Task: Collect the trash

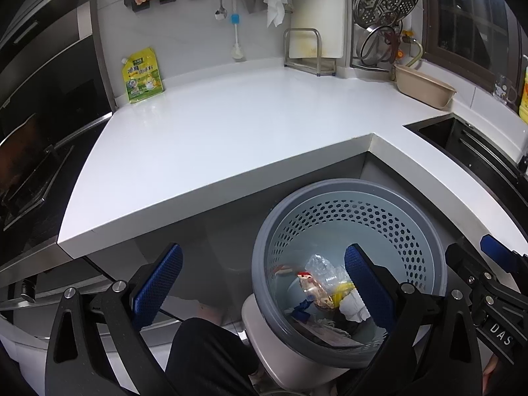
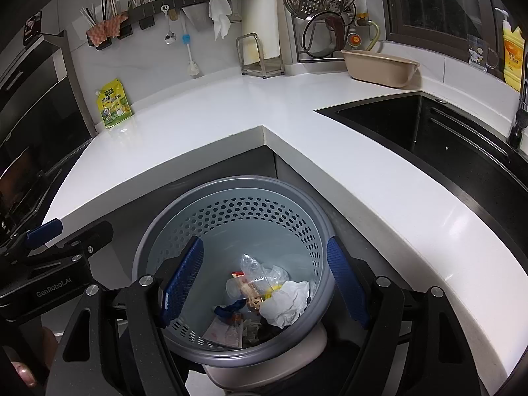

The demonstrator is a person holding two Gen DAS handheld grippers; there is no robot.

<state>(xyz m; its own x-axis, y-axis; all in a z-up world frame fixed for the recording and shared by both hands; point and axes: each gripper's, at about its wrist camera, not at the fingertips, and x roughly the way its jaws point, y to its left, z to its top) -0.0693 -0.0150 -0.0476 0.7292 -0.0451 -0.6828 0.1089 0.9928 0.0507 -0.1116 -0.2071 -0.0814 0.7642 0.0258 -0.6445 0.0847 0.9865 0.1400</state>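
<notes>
A grey perforated waste bin (image 1: pixel 330 186) (image 2: pixel 231 183) stands on the floor in the inner corner of the white counter. It holds trash: a crumpled white paper (image 2: pixel 287 300) (image 1: pixel 353 308), a clear plastic bag (image 2: pixel 260 270) (image 1: pixel 321 265) and a printed snack wrapper (image 2: pixel 250 292). My left gripper (image 1: pixel 264 283) hovers open above the bin's left rim, and its blue pads (image 1: pixel 158 283) hold nothing. My right gripper (image 2: pixel 264 280) hangs open right over the bin's mouth, also empty.
On the white counter (image 1: pixel 231 125) a yellow-green pouch (image 1: pixel 143 77) leans on the back wall. A beige basin (image 2: pixel 379 67) and a board rack (image 2: pixel 260 54) stand further right. A black sink (image 2: pixel 445 138) is at the right and a stove (image 1: pixel 39 151) at the left. A dark trouser leg (image 1: pixel 204 356) is below.
</notes>
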